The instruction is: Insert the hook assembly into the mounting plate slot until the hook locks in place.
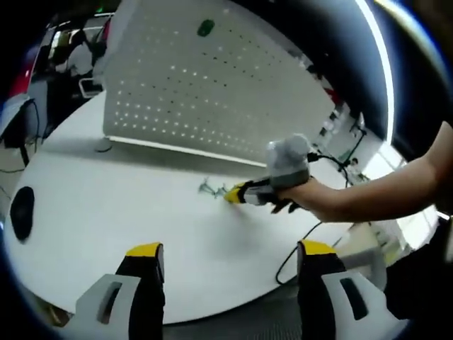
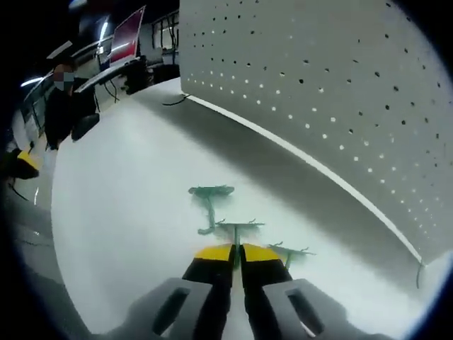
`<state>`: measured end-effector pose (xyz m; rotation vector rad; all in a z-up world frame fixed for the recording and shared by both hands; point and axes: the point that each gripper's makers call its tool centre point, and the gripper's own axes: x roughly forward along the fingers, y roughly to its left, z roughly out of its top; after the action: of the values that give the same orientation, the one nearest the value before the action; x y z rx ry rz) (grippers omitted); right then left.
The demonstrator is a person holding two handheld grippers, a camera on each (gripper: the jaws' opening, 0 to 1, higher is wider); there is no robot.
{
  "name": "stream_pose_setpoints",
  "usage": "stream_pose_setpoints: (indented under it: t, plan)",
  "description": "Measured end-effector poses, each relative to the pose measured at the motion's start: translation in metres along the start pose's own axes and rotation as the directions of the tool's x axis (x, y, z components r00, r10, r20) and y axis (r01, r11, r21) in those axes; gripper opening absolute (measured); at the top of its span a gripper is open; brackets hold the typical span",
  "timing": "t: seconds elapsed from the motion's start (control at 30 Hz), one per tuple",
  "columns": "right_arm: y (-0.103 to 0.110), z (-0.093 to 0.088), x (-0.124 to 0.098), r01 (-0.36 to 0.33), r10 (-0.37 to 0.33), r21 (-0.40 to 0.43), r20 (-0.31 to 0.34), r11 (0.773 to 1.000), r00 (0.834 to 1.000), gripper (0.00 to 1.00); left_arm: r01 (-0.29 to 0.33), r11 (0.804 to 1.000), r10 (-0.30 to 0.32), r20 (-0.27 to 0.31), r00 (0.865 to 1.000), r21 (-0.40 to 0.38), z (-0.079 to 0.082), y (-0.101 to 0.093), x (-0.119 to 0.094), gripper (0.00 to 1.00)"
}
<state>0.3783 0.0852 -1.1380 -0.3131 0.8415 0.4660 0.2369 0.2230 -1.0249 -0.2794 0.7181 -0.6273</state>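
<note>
The fingers (image 2: 212,256) of the right gripper (image 2: 237,253) are pinching together on the stem of one green hook (image 2: 239,228), with almost no gap left between the yellow tips. The fingers (image 1: 145,251) of the left gripper (image 1: 230,249) are standing wide apart and holding nothing, hovering above the near edge of the worktop (image 1: 106,212).

Going from largest down: the white worktop is carrying everything, and the perforated mounting plate (image 2: 340,85) is standing upright along its far side, well apart from the hooks. In the left gripper view a small green piece (image 1: 205,27) is sitting high on that plate (image 1: 212,92); it may be a hook already fitted. Three hooks are lying near each other on the worktop: one farther off (image 2: 209,195), the gripped one in the middle, and one (image 2: 291,250) just beside the right fingers.

To do this pickup well, the person should be lifting straight up so the neighbouring hooks are not getting dragged along. The grip looks to be on the thin stem, so the hook could be twisting; holding it firmly and keeping its prongs facing the plate's holes would be easing the insertion.
</note>
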Motion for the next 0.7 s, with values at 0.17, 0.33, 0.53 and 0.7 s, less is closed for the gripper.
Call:
stream_pose_setpoints:
  t: [0.17, 0.33, 0.53, 0.7]
  plan:
    - [-0.004, -0.002, -0.003, 0.004, -0.004, 0.111, 0.007, 0.994, 1.000, 0.00, 0.009, 1.000, -0.009, 0.000, 1.000, 0.007, 0.000, -0.002, -0.001, 0.77]
    - [-0.004, 0.005, -0.015, -0.005, -0.004, 0.167, 0.050, 0.986, 0.999, 0.00, 0.015, 1.000, -0.015, 0.000, 1.000, 0.011, 0.001, -0.004, -0.002, 0.77]
    - [-0.005, 0.020, -0.030, -0.023, 0.008, 0.193, 0.081, 0.981, 0.997, 0.00, 0.035, 0.999, -0.035, -0.023, 0.999, -0.001, 0.000, -0.002, 0.003, 0.79]
    - [-0.005, 0.034, -0.045, -0.057, 0.022, 0.282, 0.126, 0.958, 0.992, 0.00, 0.028, 0.998, -0.026, -0.038, 0.999, 0.049, 0.009, 0.006, 0.007, 0.78]
